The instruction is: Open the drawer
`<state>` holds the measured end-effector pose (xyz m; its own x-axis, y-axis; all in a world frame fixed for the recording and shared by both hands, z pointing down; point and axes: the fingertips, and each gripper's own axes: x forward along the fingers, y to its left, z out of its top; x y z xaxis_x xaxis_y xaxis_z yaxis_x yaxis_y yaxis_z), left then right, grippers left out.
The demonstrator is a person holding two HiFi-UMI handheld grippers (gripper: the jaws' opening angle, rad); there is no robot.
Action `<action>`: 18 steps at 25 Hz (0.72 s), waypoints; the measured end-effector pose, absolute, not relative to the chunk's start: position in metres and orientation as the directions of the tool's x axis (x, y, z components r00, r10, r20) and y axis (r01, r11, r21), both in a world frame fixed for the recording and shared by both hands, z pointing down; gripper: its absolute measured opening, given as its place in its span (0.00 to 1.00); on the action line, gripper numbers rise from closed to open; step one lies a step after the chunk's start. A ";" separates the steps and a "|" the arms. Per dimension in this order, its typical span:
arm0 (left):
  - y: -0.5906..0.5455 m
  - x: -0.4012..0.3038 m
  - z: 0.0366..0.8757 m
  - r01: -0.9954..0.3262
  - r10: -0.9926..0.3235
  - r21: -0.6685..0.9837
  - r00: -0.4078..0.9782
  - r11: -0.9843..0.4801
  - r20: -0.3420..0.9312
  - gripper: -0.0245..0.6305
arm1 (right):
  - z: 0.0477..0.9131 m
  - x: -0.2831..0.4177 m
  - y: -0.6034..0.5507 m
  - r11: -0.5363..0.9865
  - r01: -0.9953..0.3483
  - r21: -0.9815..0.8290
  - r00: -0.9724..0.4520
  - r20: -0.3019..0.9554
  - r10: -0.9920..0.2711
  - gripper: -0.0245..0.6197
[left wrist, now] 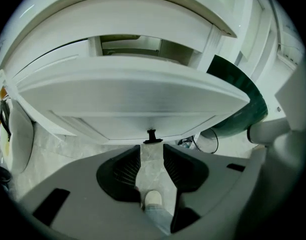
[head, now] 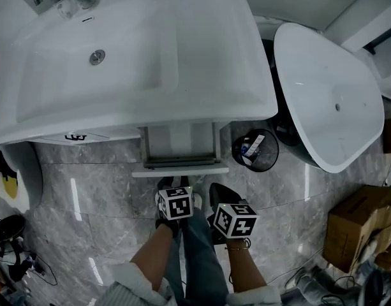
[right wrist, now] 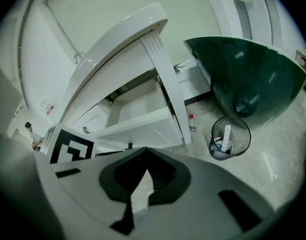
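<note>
The left hand-held gripper (left wrist: 152,151) is spread and empty, just short of the black knob (left wrist: 152,135) on the drawer (left wrist: 133,104). The right hand-held gripper (right wrist: 146,173) is pressed together, empty. The drawer juts open beneath the sink (head: 201,56), marble floor (head: 99,190) stretching alongside; a far label (right wrist: 49,109) is unreadable.

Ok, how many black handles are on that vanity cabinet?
2: a knob on the open drawer front, and a pull on the cabinet door left of it. The basin may hide others.

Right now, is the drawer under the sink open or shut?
Open. The drawer juts out past the sink edge, and the right gripper view shows its inside.
</note>
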<state>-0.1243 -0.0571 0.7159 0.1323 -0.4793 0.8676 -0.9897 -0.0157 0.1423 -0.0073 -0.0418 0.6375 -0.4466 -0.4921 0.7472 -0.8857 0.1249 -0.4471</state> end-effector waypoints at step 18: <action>-0.066 -0.118 0.566 -0.974 -0.588 0.220 0.206 -0.049 0.782 0.25 | 0.513 -0.025 -0.066 0.286 -0.859 -0.424 -0.511 0.672 -0.536 0.05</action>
